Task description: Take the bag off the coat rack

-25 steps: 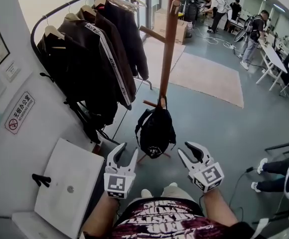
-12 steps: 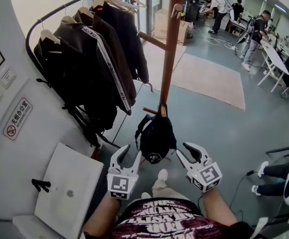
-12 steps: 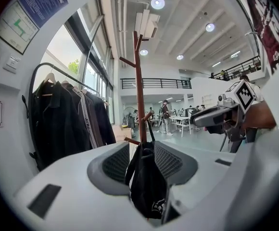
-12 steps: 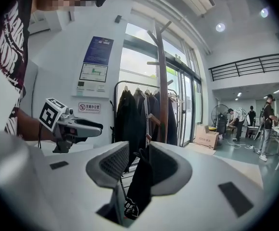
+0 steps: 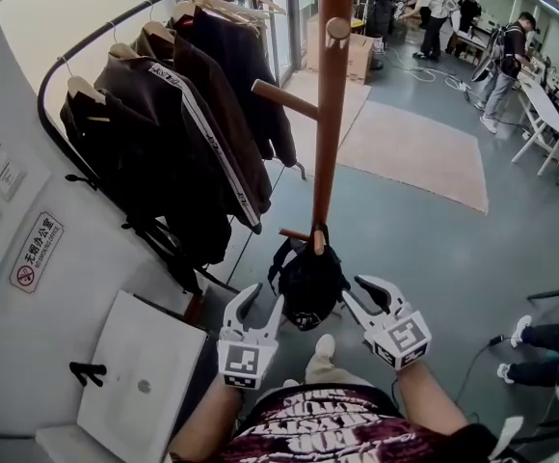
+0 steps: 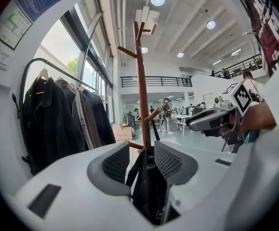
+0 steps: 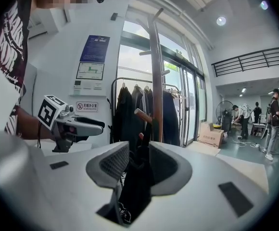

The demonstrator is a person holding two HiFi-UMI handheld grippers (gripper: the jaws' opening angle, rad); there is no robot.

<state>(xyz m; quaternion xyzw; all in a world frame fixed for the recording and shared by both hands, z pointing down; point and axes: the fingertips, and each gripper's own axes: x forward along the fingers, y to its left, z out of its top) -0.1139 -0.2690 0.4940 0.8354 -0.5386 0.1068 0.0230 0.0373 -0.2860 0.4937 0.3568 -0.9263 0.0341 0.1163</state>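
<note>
A black bag (image 5: 308, 280) hangs by its strap from a low peg (image 5: 315, 240) of the brown wooden coat rack (image 5: 332, 95). My left gripper (image 5: 260, 306) stands open just left of the bag's lower half. On the bag's right, my right gripper (image 5: 365, 294) is open too. Neither touches the bag as far as I can see. In the left gripper view the bag (image 6: 149, 186) shows beyond the open left gripper (image 6: 142, 160), with the pole (image 6: 142, 81) behind. The right gripper view shows the bag (image 7: 134, 186) past the open right gripper (image 7: 139, 160).
A curved clothes rail with several dark jackets (image 5: 183, 114) stands left of the rack. A white cabinet top (image 5: 145, 374) lies at lower left. A beige rug (image 5: 424, 152), a cardboard box (image 5: 357, 56) and people at tables are farther back. Someone's legs (image 5: 549, 340) show at right.
I have come closer to the rack. Both grippers have moved forward and now flank the bag on either side, still open.
</note>
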